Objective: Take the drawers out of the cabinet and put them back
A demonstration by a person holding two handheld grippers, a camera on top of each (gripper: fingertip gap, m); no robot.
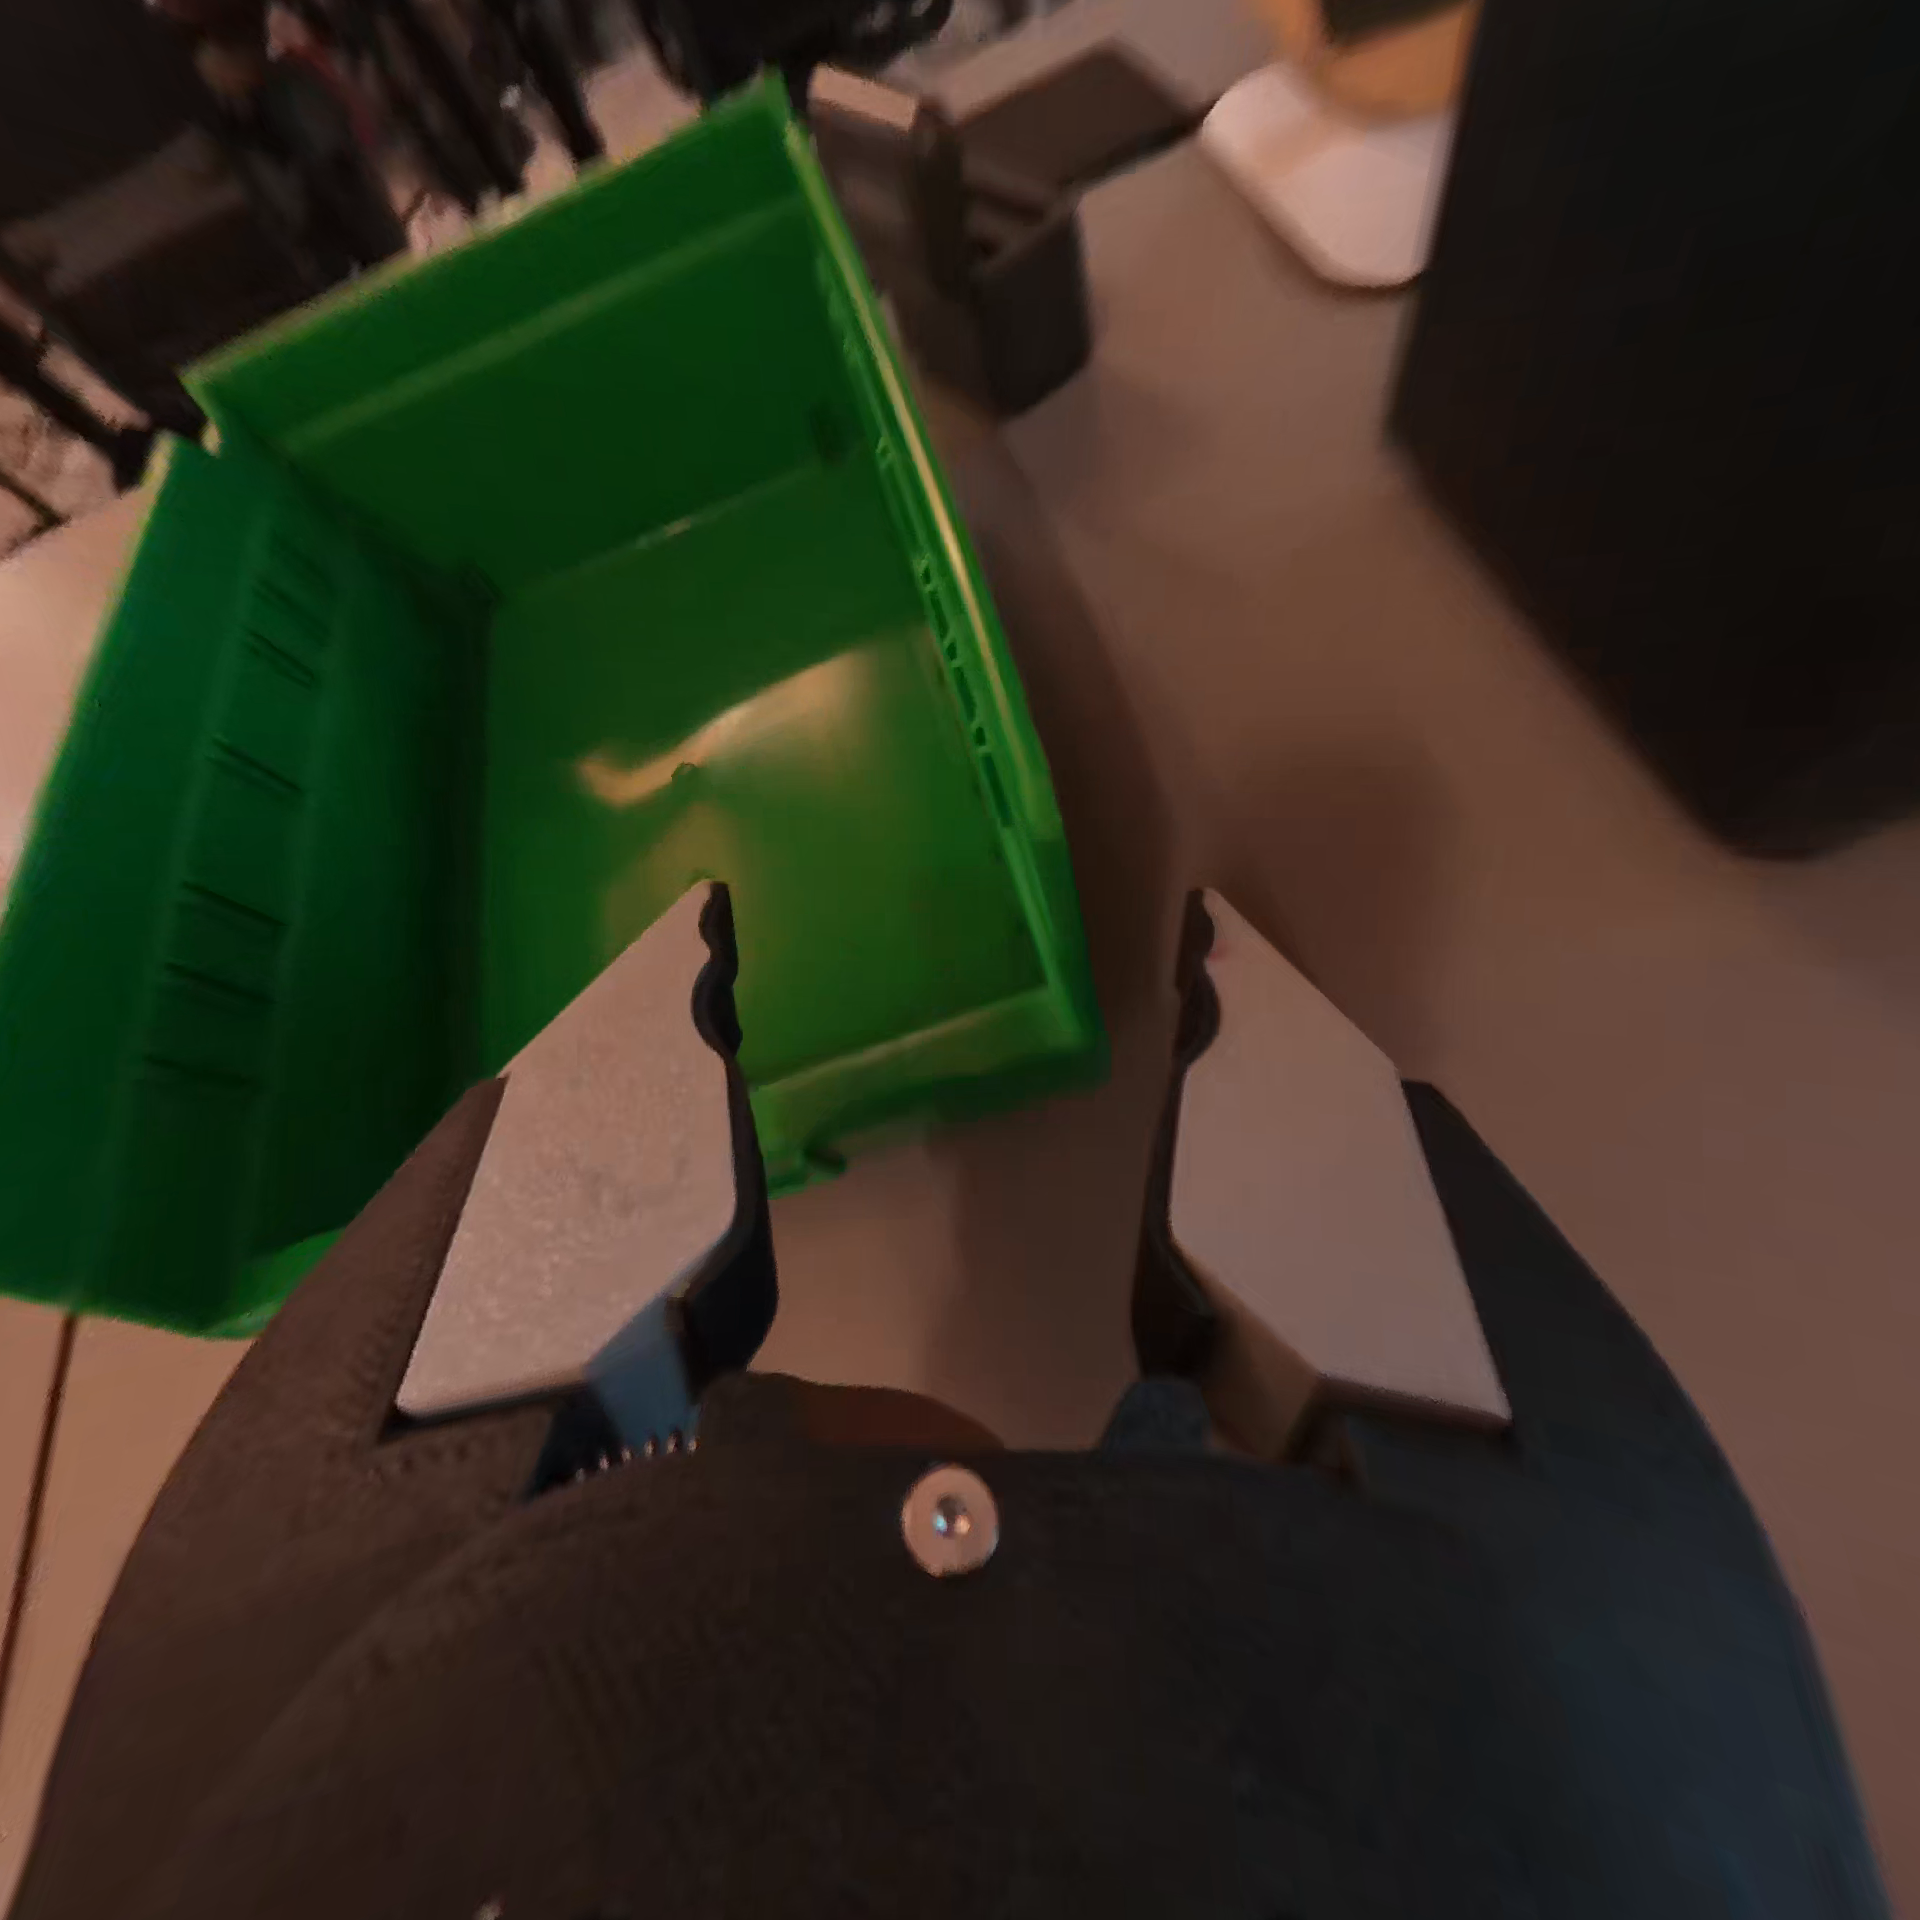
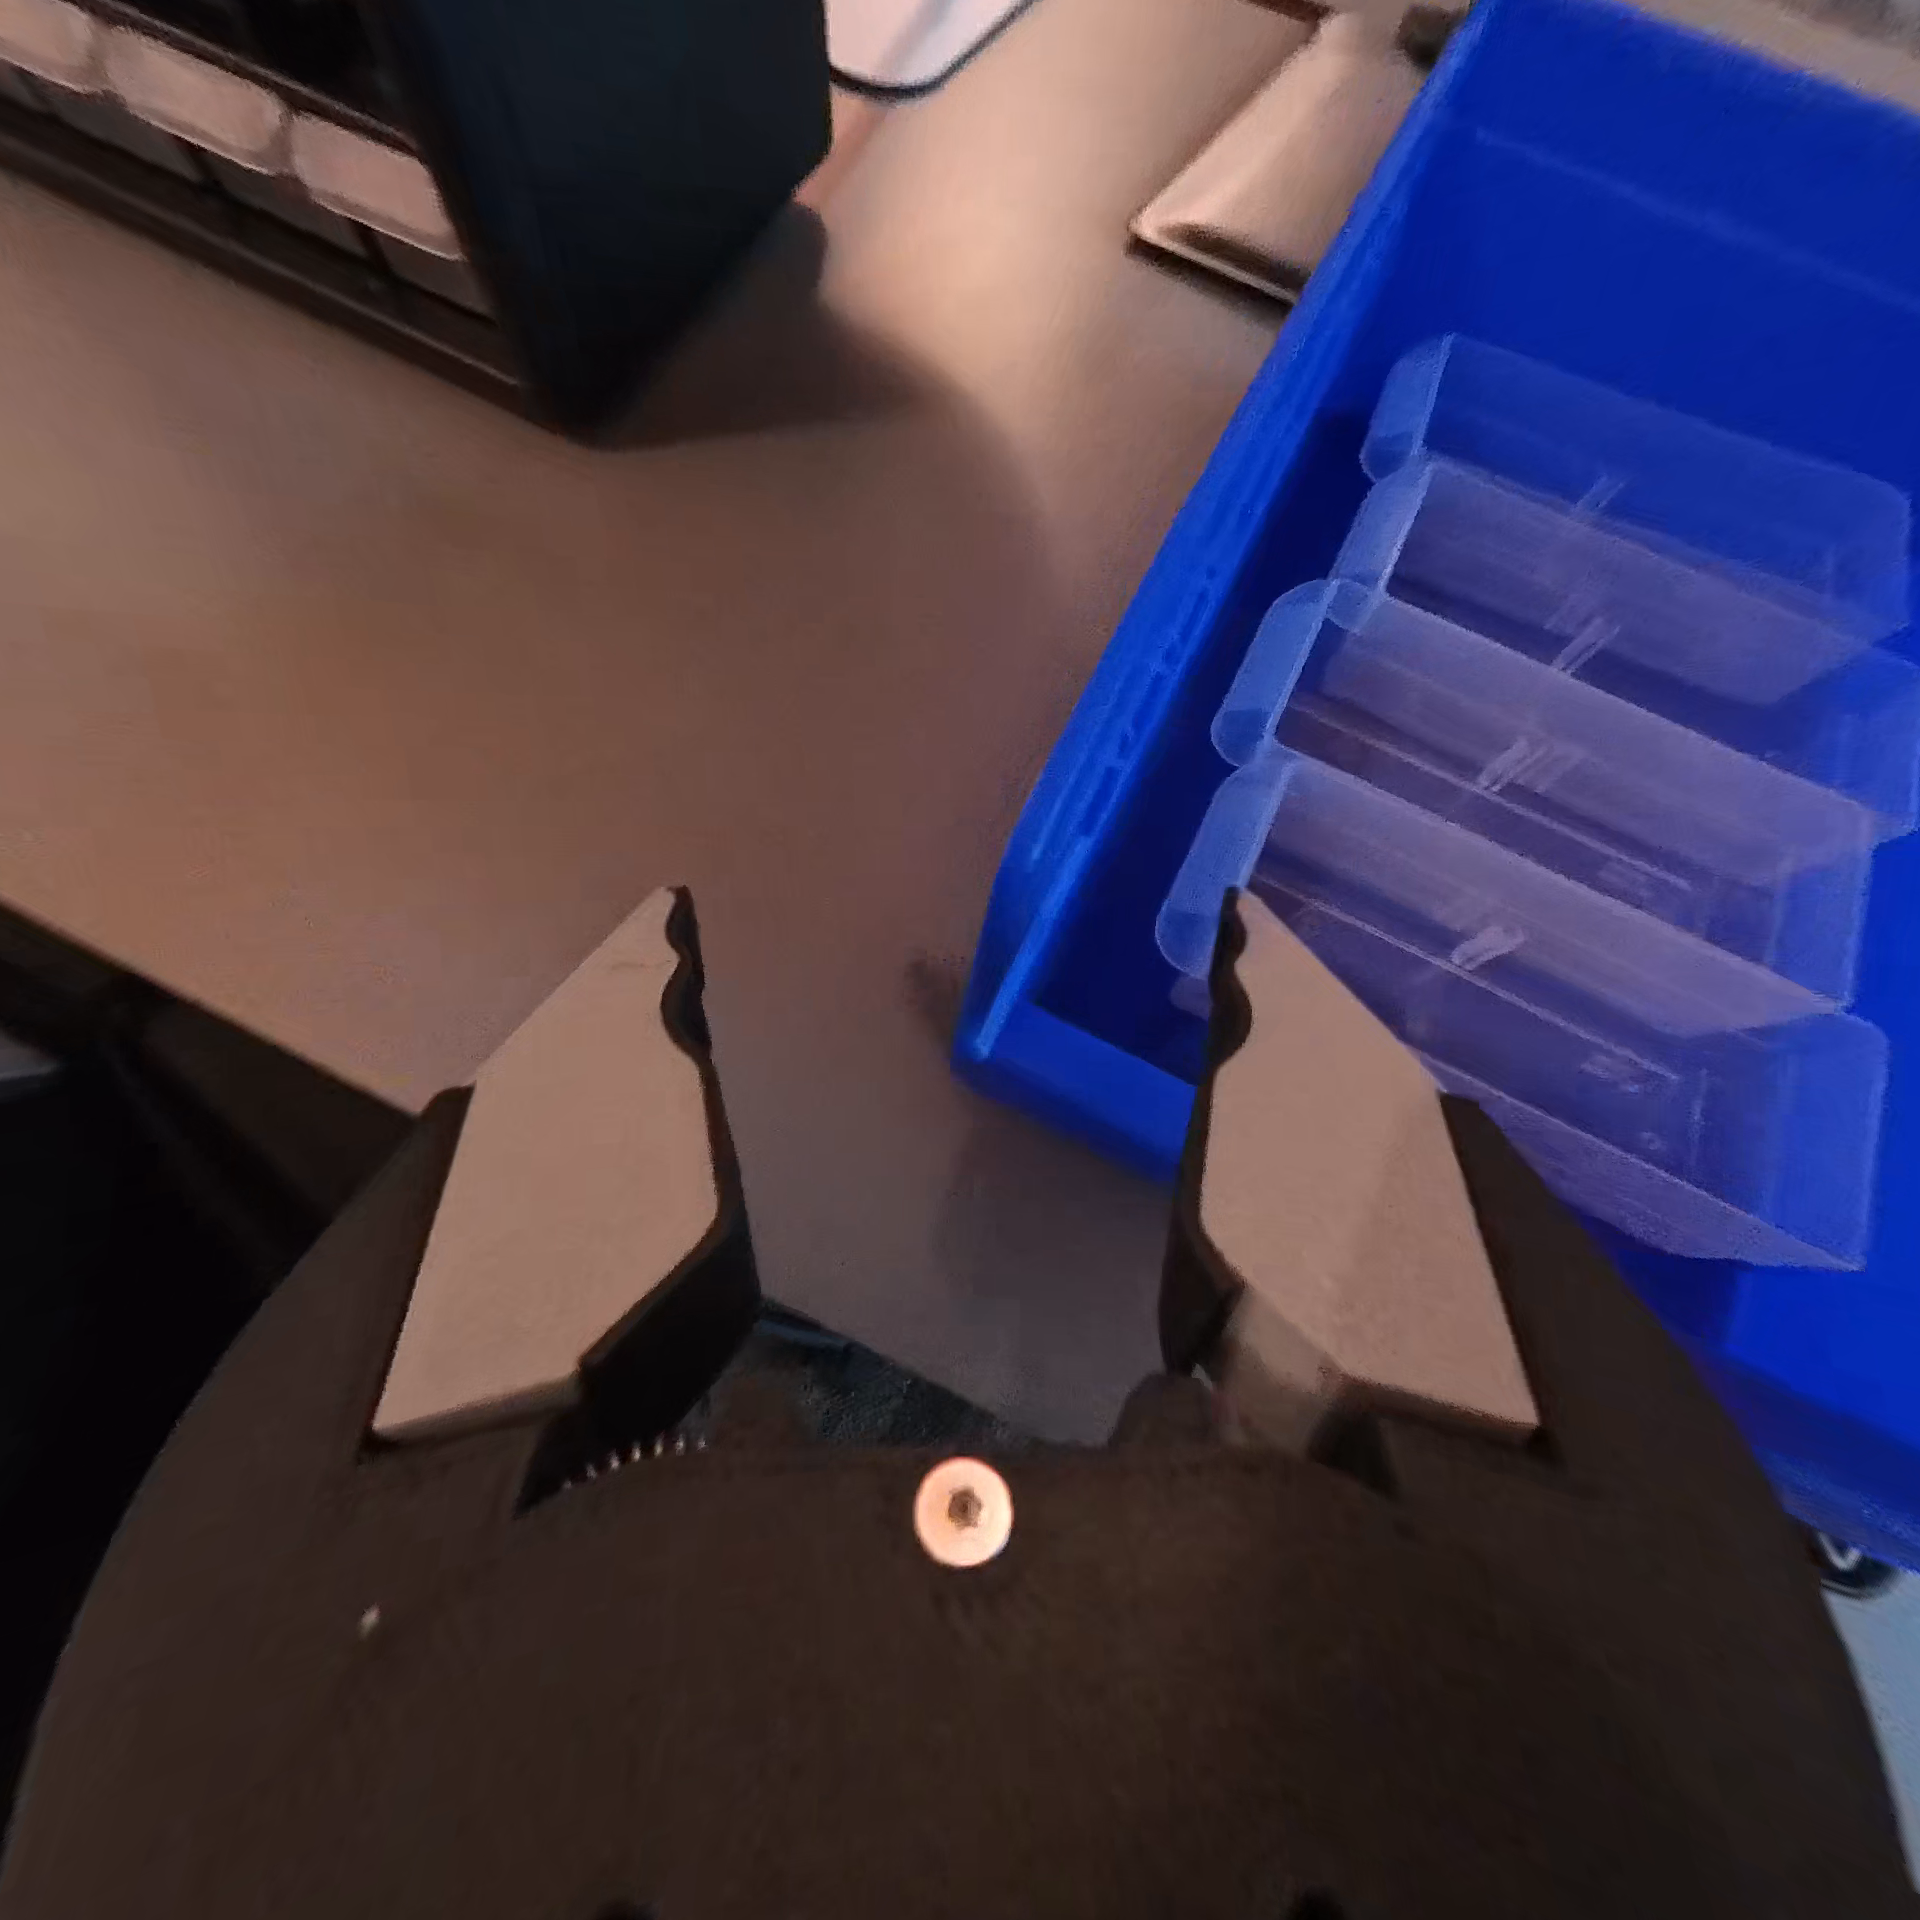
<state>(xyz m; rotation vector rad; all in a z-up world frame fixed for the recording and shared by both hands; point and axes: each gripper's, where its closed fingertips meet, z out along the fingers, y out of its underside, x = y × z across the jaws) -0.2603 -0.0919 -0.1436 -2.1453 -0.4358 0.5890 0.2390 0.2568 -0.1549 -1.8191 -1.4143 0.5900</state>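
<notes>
In the right wrist view, several clear plastic drawers (image 2: 1600, 790) lie side by side in a blue bin (image 2: 1164, 717) on the tan table. My right gripper (image 2: 956, 904) is open and empty, above the table just left of the bin's near corner. The dark cabinet (image 2: 343, 197) with pale drawer fronts stands at the far left. In the left wrist view, an empty green bin (image 1: 623, 644) sits on the table. My left gripper (image 1: 956, 894) is open and empty, above the bin's near right corner. The dark cabinet side (image 1: 1683, 416) shows at right.
A black box-like object (image 1: 987, 239) stands behind the green bin, and a white object (image 1: 1340, 177) lies farther back. A flat tan card (image 2: 1278, 187) lies behind the blue bin. A black cable (image 2: 914, 62) runs at the table's far edge. The dark cabinet (image 2: 343, 197) lies around 25 cm away from my right fingertips.
</notes>
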